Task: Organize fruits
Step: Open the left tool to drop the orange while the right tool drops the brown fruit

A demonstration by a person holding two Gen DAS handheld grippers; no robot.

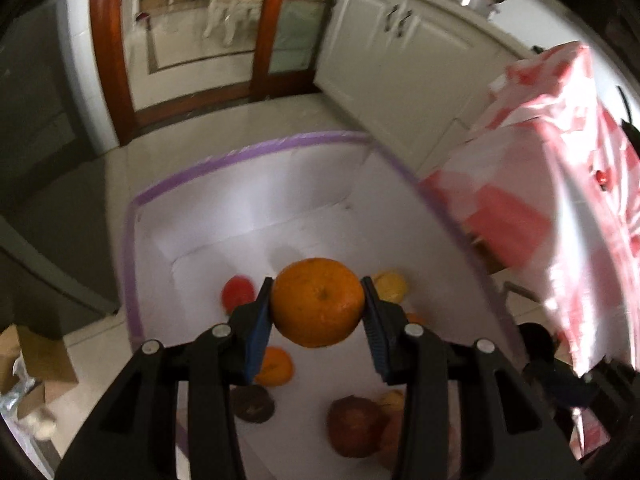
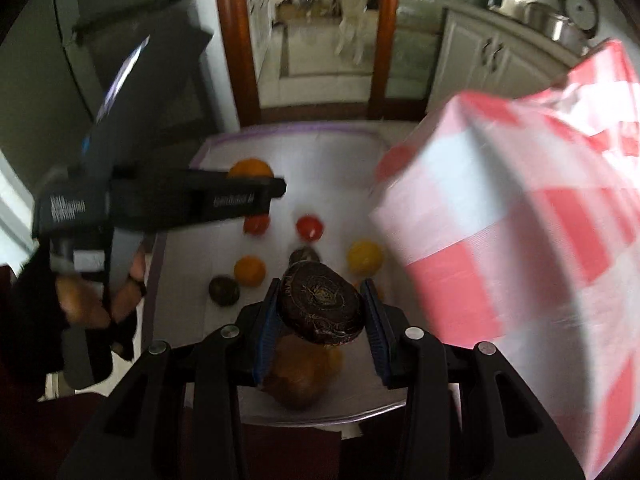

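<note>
Left wrist view: orange (image 1: pixel 318 302) clamped between the pads of the left gripper (image 1: pixel 318 308), held above a white box (image 1: pixel 248 200) with a purple rim. Lying in the box: red fruit (image 1: pixel 238 292) left of centre, yellow fruit (image 1: pixel 392 286) right of centre, small orange fruit (image 1: pixel 274 366) lower down, dark fruit (image 1: pixel 252 402) and brownish-red fruit (image 1: pixel 354 426) near the bottom. Judging by this, sorting well under way, with this orange not yet set down. Red-and-white checked bag (image 1: pixel 560 200) at right. Pale floor tiles, white cabinets (image 1: pixel 400 60) upper right, wooden door frame (image 1: pixel 108 60) upper left.

Right wrist view: dark round fruit (image 2: pixel 320 308) gripped tight by the right gripper (image 2: pixel 320 312), over the near end of the same box. Below: two red fruits, a yellow one, an orange one, a dark one, and a brownish one under the jaws. Left gripper at centre left with its orange at mid-frame, held by a hand (image 2: pixel 84 304) at lower left. Checked bag filling the right side. Likely left: placing both held fruits; final grouping not clear. Heavy blur throughout.
</note>
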